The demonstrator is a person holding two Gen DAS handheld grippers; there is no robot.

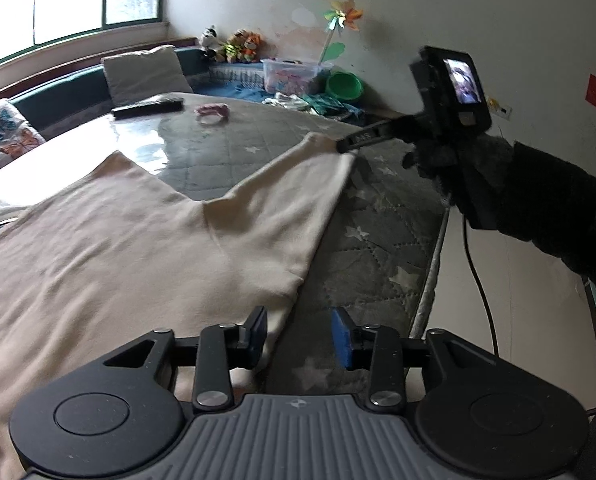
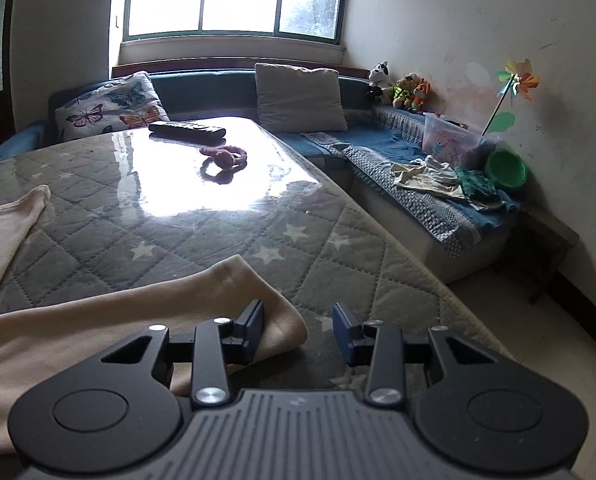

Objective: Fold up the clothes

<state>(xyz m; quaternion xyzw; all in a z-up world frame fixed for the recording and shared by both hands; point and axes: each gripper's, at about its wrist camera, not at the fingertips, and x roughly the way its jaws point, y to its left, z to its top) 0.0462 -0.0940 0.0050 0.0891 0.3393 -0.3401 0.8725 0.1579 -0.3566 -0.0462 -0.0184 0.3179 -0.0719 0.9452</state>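
A cream long-sleeved garment [image 1: 118, 248] lies flat on the quilted star-print table [image 1: 378, 248]. My left gripper [image 1: 300, 332] is open over its hem corner; the cloth edge runs under the left finger and the pads do not press it. One sleeve [image 1: 282, 184] stretches out to the right gripper [image 1: 348, 146], held by a gloved hand at the cuff. In the right wrist view the right gripper [image 2: 298, 332] stands open with the cuff [image 2: 234, 292] lying under its left finger and partly in the gap. The other sleeve [image 2: 14, 220] lies at the far left.
A black remote [image 2: 186, 130] and a pink band [image 2: 226, 158] lie on the far, shiny part of the table. The table's right edge [image 2: 438, 280] drops to the floor. A bench holds loose clothes [image 2: 430, 178], a plastic box [image 2: 450, 140] and a green bowl [image 2: 504, 170].
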